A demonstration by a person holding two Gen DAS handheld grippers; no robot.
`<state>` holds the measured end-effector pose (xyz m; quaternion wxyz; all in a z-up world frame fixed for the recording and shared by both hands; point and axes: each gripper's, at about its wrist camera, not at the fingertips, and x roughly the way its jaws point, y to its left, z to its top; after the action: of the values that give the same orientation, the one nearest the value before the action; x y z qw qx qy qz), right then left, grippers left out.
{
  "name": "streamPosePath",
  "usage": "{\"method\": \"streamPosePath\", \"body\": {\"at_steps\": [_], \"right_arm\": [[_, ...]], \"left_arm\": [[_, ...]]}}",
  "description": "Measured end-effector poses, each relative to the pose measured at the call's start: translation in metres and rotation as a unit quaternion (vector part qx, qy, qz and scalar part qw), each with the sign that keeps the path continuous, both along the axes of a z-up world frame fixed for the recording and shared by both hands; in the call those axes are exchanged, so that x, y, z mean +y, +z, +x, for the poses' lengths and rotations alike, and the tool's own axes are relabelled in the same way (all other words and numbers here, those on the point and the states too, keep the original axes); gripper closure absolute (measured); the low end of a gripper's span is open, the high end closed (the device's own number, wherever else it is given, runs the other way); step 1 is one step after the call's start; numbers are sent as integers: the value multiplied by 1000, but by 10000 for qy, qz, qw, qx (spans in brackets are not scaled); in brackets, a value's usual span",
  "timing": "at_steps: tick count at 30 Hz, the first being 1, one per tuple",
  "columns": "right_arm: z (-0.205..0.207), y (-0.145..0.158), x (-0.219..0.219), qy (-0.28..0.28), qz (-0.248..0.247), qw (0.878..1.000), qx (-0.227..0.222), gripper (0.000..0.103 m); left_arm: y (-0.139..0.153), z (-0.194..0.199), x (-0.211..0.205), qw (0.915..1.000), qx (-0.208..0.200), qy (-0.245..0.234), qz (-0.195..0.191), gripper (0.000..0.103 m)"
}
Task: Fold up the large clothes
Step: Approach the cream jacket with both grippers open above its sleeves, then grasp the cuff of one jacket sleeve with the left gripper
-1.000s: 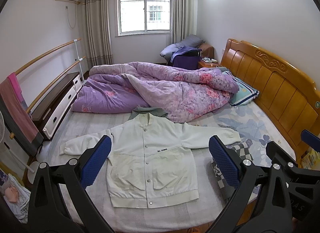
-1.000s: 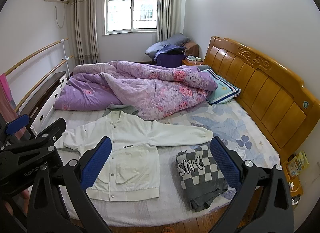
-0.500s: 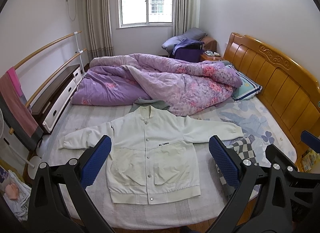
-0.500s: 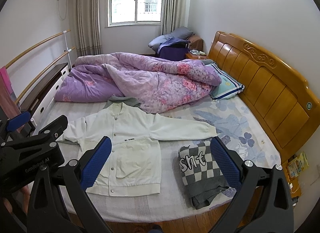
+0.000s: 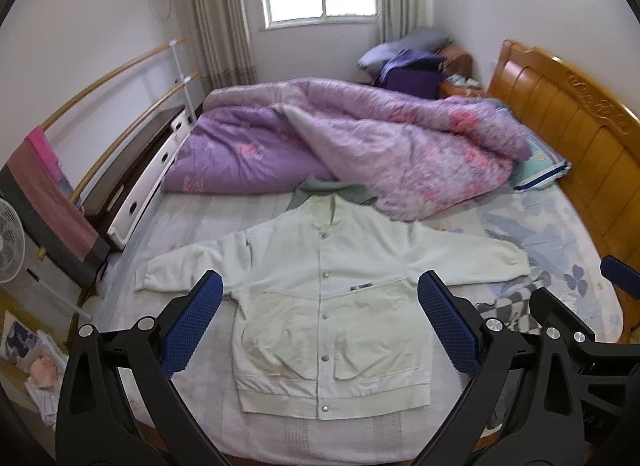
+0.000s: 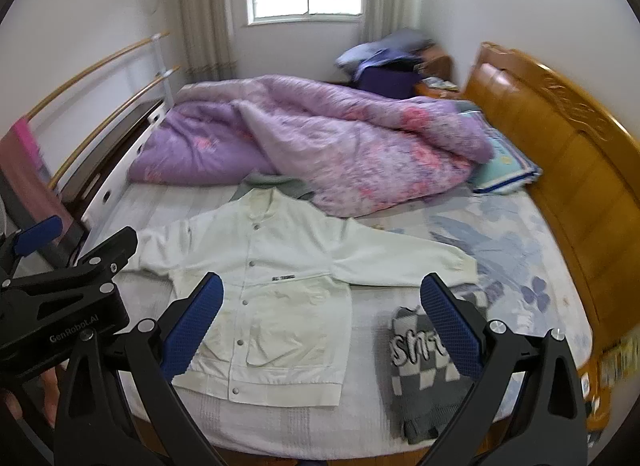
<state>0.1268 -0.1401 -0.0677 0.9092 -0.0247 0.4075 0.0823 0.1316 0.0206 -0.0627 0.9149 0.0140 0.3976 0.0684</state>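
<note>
A pale green-white snap-button jacket lies flat and face up on the bed, both sleeves spread out sideways and its hem toward me. My left gripper hovers open above the jacket's lower half, nothing between its blue pads. My right gripper is open too, held above the jacket's right side and a folded grey-and-white checkered sweater. A grey-green garment peeks out behind the jacket collar.
A crumpled purple floral quilt fills the far half of the bed. The wooden headboard runs along the right, a pillow beside it. A rail with hanging towels, a white drawer unit and a fan stand at the left.
Both grippers have tipped downward and moved closer over the bed, so the jacket sits higher and larger in view. Both stay open; the clothes have not moved.
</note>
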Motion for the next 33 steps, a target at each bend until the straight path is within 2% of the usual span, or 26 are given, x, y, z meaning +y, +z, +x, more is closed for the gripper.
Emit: {"method": "streamPosePath", "body": {"at_steps": [3,7,10,14,15,16,18,23,24,26,27,28,30,31,33], "right_arm": [[22,-12,17,358,48,9993,119,8],[46,-34,50,818,-54,9960,355,8],[58,-50,76,1104,1,9924,546,8],[73,-76,108,1302,10,9889,714,8],[76,-82,116,1324,18,9883,760,12],[78,-86,123,1327,18,9879,806,22],[90,-103,141,1260,78,9860,1092,34],[117,-150,186,1129,297,9802,1599,53],[126,-167,200,1122,383,9769,1777,61],[134,-189,218,1166,497,9728,1940,76],[141,-206,233,1187,567,9693,2077,85],[148,-222,245,1199,592,9660,2212,90],[159,-247,267,1206,670,9618,2365,99],[167,-262,279,1229,702,9583,2482,100],[181,-289,303,1247,673,9559,2574,102]], "left_arm": [[-14,20,21,9994,228,195,-166,5],[-40,30,51,9973,539,474,-129,5],[-68,34,89,9931,821,647,-537,5],[-102,39,138,9878,893,767,-1019,5],[-113,41,152,9872,863,755,-1109,5],[-120,44,160,9873,860,777,-1090,5],[-144,52,189,9860,949,768,-1133,5],[-203,71,271,9739,1358,918,-1568,5],[-215,73,290,9710,1437,1024,-1612,5],[-241,76,332,9615,1554,1265,-1881,5],[-256,78,357,9539,1651,1484,-2018,5],[-270,79,383,9470,1669,1678,-2171,5],[-291,82,424,9404,1648,1990,-2212,5],[-303,83,447,9378,1612,2133,-2214,5],[-324,85,486,9265,1492,2439,-2445,5]]}}
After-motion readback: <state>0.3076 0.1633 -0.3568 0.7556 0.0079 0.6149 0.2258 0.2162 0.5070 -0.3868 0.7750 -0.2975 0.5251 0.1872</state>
